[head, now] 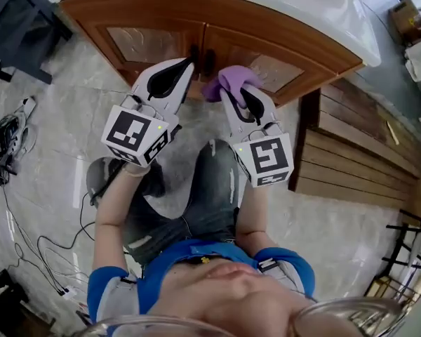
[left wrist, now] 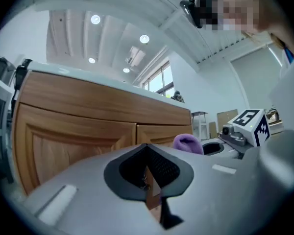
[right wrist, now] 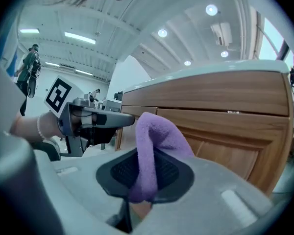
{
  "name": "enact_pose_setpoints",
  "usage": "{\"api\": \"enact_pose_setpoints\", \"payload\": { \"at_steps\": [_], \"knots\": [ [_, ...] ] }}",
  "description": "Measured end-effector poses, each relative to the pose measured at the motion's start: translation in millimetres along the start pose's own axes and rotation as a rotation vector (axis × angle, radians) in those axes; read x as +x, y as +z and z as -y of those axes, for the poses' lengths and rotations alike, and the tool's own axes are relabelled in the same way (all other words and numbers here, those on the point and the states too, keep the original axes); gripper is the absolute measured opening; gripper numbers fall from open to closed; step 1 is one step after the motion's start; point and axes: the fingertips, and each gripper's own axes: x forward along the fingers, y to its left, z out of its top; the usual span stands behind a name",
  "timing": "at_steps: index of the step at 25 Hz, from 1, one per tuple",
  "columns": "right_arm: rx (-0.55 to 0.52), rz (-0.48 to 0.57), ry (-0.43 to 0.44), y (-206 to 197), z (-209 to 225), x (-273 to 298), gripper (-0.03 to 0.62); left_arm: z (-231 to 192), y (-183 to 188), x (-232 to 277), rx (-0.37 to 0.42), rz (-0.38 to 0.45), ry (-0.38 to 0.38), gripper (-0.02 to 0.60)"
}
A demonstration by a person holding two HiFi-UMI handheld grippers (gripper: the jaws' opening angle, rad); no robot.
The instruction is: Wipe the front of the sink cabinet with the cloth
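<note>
Pinching the purple cloth (right wrist: 154,136) tight in the right claw (head: 233,91), close in front of the sink cabinet door (head: 270,67).
Holding the left claw (head: 189,62) shut and empty just beside it. Could scrape the door with hard claw tips, or drop the cloth if rubbing too hard.

Tile floor (head: 49,142): cabinet (head: 161,12) stands on it, cables (head: 1,140) left, wood slats (head: 358,153) right.

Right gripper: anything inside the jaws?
Purple cloth, pinched in the right gripper, folded end sticking up before the sink cabinet. Its lower end is covered by the jaws.
</note>
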Motion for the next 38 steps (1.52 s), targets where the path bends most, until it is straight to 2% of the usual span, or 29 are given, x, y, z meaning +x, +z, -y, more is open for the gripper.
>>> {"api": "enact_pose_setpoints", "payload": {
  "at_steps": [5,8,11,16,20,23,29,38],
  "knots": [
    [-0.009,0.022,-0.035,8.0,2.2,20.2,0.057,-30.9,-26.9,-10.7,0.023,-0.033,0.03,0.0],
    [-0.05,0.013,-0.044,16.1,1.5,28.9,0.057,-31.9,-43.2,-15.5,-0.036,-0.049,0.007,0.0],
    [-0.084,0.021,-0.067,27.8,5.4,37.5,0.057,-25.5,-38.9,-7.5,-0.086,-0.027,-0.052,0.0],
    [-0.159,0.0,-0.098,53.6,1.9,48.9,0.057,-26.9,-40.0,1.4,-0.034,-0.03,-0.071,0.0],
    [-0.239,0.012,-0.117,66.0,-2.4,60.8,0.057,-28.9,-38.3,1.3,-0.053,-0.029,-0.101,0.0],
    [-0.275,0.026,-0.13,68.5,-0.3,68.0,0.057,-24.7,-31.6,5.0,-0.039,-0.018,-0.102,0.0],
    [-0.298,0.039,-0.149,66.7,19.2,52.7,0.057,6.0,-23.7,26.3,-0.036,-0.005,-0.142,0.0],
    [-0.258,0.066,-0.129,64.9,17.4,56.2,0.057,0.7,-32.5,21.6,-0.058,-0.017,-0.199,0.0]
  ]
}}
